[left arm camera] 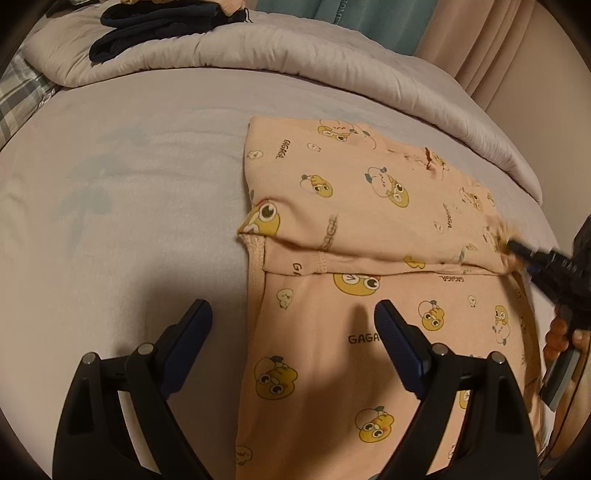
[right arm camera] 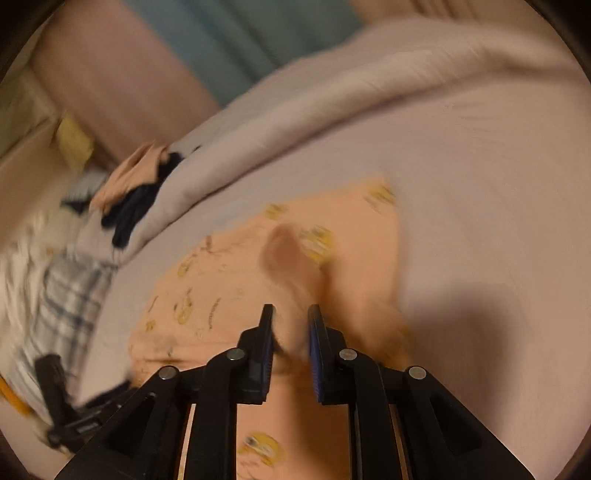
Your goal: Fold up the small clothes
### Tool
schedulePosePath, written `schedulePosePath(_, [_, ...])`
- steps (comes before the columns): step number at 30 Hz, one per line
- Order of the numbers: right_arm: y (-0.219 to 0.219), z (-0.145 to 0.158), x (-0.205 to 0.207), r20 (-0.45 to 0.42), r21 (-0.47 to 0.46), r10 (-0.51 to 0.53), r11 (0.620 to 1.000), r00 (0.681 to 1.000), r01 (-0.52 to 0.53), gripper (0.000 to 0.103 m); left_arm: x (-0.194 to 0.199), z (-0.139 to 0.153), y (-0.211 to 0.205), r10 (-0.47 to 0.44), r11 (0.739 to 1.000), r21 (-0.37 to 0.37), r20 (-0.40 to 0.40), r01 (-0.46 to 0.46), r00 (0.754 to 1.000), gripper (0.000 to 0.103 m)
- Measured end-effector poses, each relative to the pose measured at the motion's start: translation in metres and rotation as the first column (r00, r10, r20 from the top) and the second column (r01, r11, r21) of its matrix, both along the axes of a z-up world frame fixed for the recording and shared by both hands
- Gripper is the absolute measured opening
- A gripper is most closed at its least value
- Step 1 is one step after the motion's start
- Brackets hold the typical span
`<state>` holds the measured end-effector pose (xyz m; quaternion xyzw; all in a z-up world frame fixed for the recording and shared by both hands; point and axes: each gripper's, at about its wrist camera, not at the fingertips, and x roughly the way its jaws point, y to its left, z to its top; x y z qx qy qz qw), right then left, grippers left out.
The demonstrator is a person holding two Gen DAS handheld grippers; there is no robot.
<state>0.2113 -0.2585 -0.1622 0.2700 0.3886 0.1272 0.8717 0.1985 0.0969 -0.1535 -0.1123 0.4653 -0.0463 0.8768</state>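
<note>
A peach garment [left arm camera: 351, 206] printed with yellow cartoon ducks lies flat on the pale grey bedsheet [left arm camera: 129, 184]. Its far part is folded over towards me into a crosswise fold. My left gripper [left arm camera: 291, 314] hovers open over the garment's near left edge, with one finger above the sheet, the other above the cloth, and nothing between them. My right gripper [left arm camera: 511, 245] comes in from the right at the end of the fold. In the blurred right wrist view its jaws [right arm camera: 291, 314] stand narrow with a raised ridge of the peach garment [right arm camera: 229, 280] running into them.
A rolled grey duvet [left arm camera: 258, 51] runs along the far side of the bed, with dark navy clothes [left arm camera: 147, 29] piled on it. A plaid pillow [left arm camera: 22, 92] sits at the far left. Curtains [left arm camera: 498, 37] hang behind. A person's hand [left arm camera: 557, 336] holds the right gripper.
</note>
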Motion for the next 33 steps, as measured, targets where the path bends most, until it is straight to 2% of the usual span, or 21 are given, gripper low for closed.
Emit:
schedulePosePath(1, [-0.008,-0.007,0.000,-0.026,0.047,-0.003,0.999,1.000,0.004,0.024,-0.001,0.001,0.000,0.000,1.000,-0.002,0.001,0.000,1.000,0.089])
schedulePosePath(2, [-0.018,-0.011,-0.003,-0.020,0.142,-0.004,0.990,1.000,0.006,0.026,-0.003,0.001,0.001,-0.001,1.000,-0.003,0.001,0.001,1.000,0.089])
schedulePosePath(3, [-0.022,-0.011,-0.003,-0.015,0.173,-0.011,0.985,1.000,0.013,0.033,-0.004,0.001,0.001,-0.001,1.000,-0.001,0.001,0.001,1.000,0.089])
schedulePosePath(5, [-0.027,-0.004,-0.004,0.024,0.198,-0.031,0.980,0.999,0.026,0.041,-0.007,0.001,0.002,-0.001,1.000,0.005,-0.003,0.001,1.000,0.090])
schedulePosePath(6, [-0.026,-0.001,0.000,0.023,0.188,-0.030,0.982,0.999,0.025,0.042,-0.007,0.001,0.003,0.001,1.000,0.007,-0.007,-0.001,1.000,0.090])
schedulePosePath(8, [-0.018,0.000,0.010,-0.005,0.138,-0.019,0.990,1.000,0.020,0.041,-0.011,0.001,0.004,0.002,1.000,0.004,-0.011,-0.002,1.000,0.090])
schedulePosePath(10, [-0.008,0.004,0.017,-0.029,0.023,-0.021,1.000,0.999,0.021,0.021,-0.015,0.002,0.005,0.000,1.000,0.003,-0.012,0.000,1.000,0.090])
schedulePosePath(11, [-0.004,0.008,0.017,-0.024,-0.029,-0.025,0.999,0.999,0.024,0.008,-0.018,0.002,0.005,-0.002,1.000,0.006,-0.012,0.002,1.000,0.090])
schedulePosePath(13, [-0.002,0.011,0.015,0.004,-0.079,-0.042,0.996,0.999,0.042,0.007,-0.021,0.001,0.006,-0.006,1.000,0.009,-0.017,0.006,1.000,0.090])
schedulePosePath(15, [-0.002,0.005,0.016,-0.017,-0.157,-0.047,0.987,0.999,0.044,0.007,-0.024,0.000,0.007,-0.011,1.000,0.015,-0.026,0.011,1.000,0.090])
schedulePosePath(17, [-0.004,0.002,0.012,-0.025,-0.174,-0.033,0.984,0.999,0.028,0.007,-0.028,-0.001,0.008,-0.012,1.000,0.013,-0.030,0.012,0.999,0.090])
schedulePosePath(20, [-0.005,0.012,0.001,-0.010,-0.208,-0.037,0.977,0.999,0.034,0.012,-0.035,0.000,0.010,-0.012,1.000,-0.004,-0.038,0.012,0.999,0.090])
schedulePosePath(22, [-0.004,0.017,-0.007,-0.008,-0.250,-0.045,0.967,0.999,0.042,0.020,-0.042,0.000,0.012,-0.010,1.000,-0.021,-0.044,0.009,0.999,0.090])
schedulePosePath(23, [-0.005,0.018,-0.014,-0.012,-0.270,-0.049,0.962,0.999,0.044,0.036,-0.046,0.001,0.013,-0.011,0.999,-0.034,-0.048,0.010,0.999,0.090])
schedulePosePath(24, [-0.002,0.019,-0.015,-0.012,-0.271,-0.044,0.962,0.999,0.039,0.046,-0.050,0.002,0.013,-0.013,0.999,-0.044,-0.051,0.011,0.999,0.090])
schedulePosePath(33, [-0.011,0.004,-0.095,-0.094,-0.195,0.058,0.978,0.994,-0.076,0.047,-0.100,0.000,0.024,-0.034,0.988,-0.156,-0.100,0.018,0.994,0.090])
